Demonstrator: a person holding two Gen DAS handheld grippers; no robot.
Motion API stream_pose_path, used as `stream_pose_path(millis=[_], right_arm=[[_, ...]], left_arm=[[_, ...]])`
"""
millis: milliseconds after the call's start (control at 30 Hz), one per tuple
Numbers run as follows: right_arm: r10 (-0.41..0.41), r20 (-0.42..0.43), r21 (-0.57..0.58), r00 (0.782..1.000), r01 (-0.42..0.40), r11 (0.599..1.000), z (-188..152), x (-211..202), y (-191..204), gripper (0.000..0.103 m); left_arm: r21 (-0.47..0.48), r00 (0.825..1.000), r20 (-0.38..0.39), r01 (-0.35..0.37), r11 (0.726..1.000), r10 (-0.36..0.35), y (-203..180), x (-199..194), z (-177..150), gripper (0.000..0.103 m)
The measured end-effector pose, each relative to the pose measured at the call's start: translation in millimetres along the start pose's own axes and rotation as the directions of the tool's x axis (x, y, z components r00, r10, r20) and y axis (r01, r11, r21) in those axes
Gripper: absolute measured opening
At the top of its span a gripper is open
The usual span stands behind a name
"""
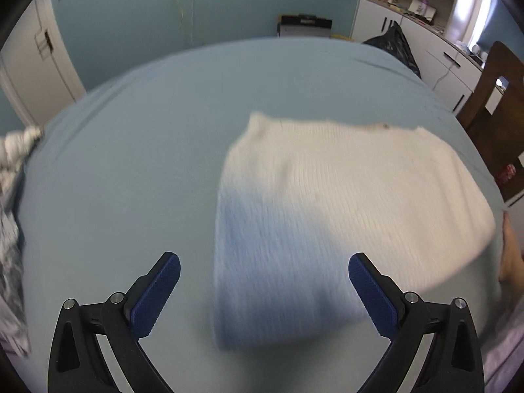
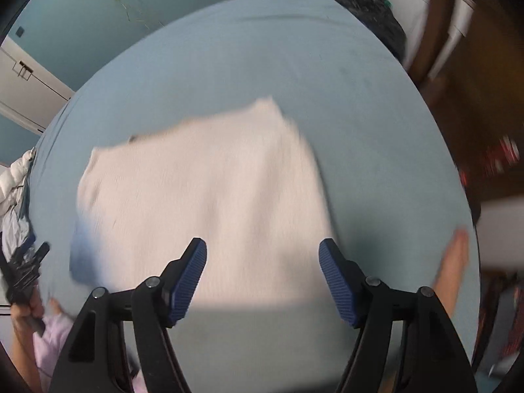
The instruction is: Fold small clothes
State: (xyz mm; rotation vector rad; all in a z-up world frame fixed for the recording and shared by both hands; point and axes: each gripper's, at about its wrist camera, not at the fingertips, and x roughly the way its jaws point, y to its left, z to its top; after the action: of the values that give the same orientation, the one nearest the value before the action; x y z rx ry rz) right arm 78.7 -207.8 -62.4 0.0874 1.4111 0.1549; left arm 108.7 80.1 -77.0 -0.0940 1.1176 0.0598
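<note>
A white ribbed knit garment lies flat in a rough rectangle on the light blue bed sheet. It also shows in the right wrist view. My left gripper is open and empty, hovering above the garment's near left part. My right gripper is open and empty above the garment's near edge. Both views are motion-blurred.
A pile of other clothes lies at the bed's left edge, also in the right wrist view. A wooden chair and white cabinets stand to the right. A black bag sits beyond the bed's far corner.
</note>
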Motion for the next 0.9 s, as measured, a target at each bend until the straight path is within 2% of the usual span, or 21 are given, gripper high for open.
stream_pose_path(millis=[33, 67, 100, 167, 200, 267, 333, 467, 533, 600, 667, 733, 800, 833, 900], right_arm=[[0.03, -0.014, 0.035, 0.999, -0.029, 0.999, 8.1, 3.5, -16.1, 0.08], [0.064, -0.027, 0.067, 0.998, -0.062, 0.996, 2.3, 7.5, -18.8, 0.082], [0.103, -0.055, 0.088, 0.993, -0.098, 0.991, -15.8, 11.1, -13.5, 0.082], [0.14, -0.066, 0.112, 0.988, -0.132, 0.985, -26.6, 26.7, -3.5, 0.082], [0.133, -0.076, 0.115, 0.988, -0.124, 0.986, -32.3, 34.7, -2.4, 0.082], [0.071, -0.069, 0.051, 0.995, -0.067, 0.996, -9.3, 48.4, 10.2, 0.082], [0.004, -0.028, -0.049, 1.0, -0.005, 0.999, 0.3, 59.3, 25.2, 0.082], [-0.047, 0.005, -0.122, 0.999, 0.047, 0.991, 12.2, 80.2, 27.5, 0.082], [-0.061, 0.012, -0.109, 0.998, 0.062, 0.992, 14.7, 91.1, 16.7, 0.082], [-0.064, -0.013, -0.096, 0.998, 0.063, 0.993, 15.1, 101.9, 3.3, 0.082], [-0.055, -0.036, -0.068, 0.998, 0.052, 0.996, 21.4, 121.2, -11.8, 0.082], [-0.047, -0.037, -0.051, 0.998, 0.045, 0.998, 27.8, 128.4, -17.5, 0.082], [0.003, -0.01, -0.056, 1.0, -0.003, 0.998, 36.2, 133.1, -13.8, 0.082], [0.023, 0.002, -0.07, 1.0, -0.023, 0.997, 38.9, 135.1, -8.7, 0.082], [0.064, 0.024, -0.126, 0.998, -0.06, 0.99, 38.6, 136.6, 9.6, 0.082]], left_arm=[[-0.027, 1.0, -0.023, 0.006, 1.0, -0.007, 1.8, 9.6, -9.9, 0.103], [-0.044, 0.999, -0.031, 0.024, 0.999, -0.025, 1.1, 16.1, -11.4, 0.103], [-0.064, 0.998, -0.041, 0.053, 0.997, -0.055, 4.2, 26.3, -17.8, 0.103], [-0.105, 0.993, -0.084, 0.069, 0.992, -0.078, 11.7, 49.8, -28.5, 0.103], [-0.121, 0.987, -0.128, 0.08, 0.989, -0.096, 16.3, 66.4, -35.0, 0.103], [-0.124, 0.978, -0.194, 0.056, 0.991, -0.08, 23.2, 94.5, -46.6, 0.103], [-0.183, 0.964, -0.199, 0.139, 0.973, -0.175, 43.2, 113.5, -55.9, 0.103], [-0.328, 0.952, -0.193, 0.164, 0.93, -0.236, 89.3, 126.0, -61.1, 0.103], [-0.313, 0.954, -0.195, 0.16, 0.936, -0.228, 90.2, 125.3, -59.5, 0.103], [-0.275, 0.957, -0.23, 0.112, 0.955, -0.179, 82.9, 118.5, -51.2, 0.103], [-0.275, 0.959, -0.226, 0.104, 0.956, -0.17, 79.4, 99.5, -38.0, 0.091], [-0.252, 0.977, -0.139, 0.125, 0.96, -0.164, 72.0, 68.2, -15.7, 0.091], [-0.224, 0.983, -0.058, 0.156, 0.962, -0.173, 59.4, 51.2, -1.2, 0.093], [-0.197, 0.979, -0.04, 0.187, 0.962, -0.198, 45.5, 49.9, 6.3, 0.098], [-0.129, 0.969, -0.06, 0.231, 0.964, -0.24, 19.8, 62.5, 12.6, 0.099]])
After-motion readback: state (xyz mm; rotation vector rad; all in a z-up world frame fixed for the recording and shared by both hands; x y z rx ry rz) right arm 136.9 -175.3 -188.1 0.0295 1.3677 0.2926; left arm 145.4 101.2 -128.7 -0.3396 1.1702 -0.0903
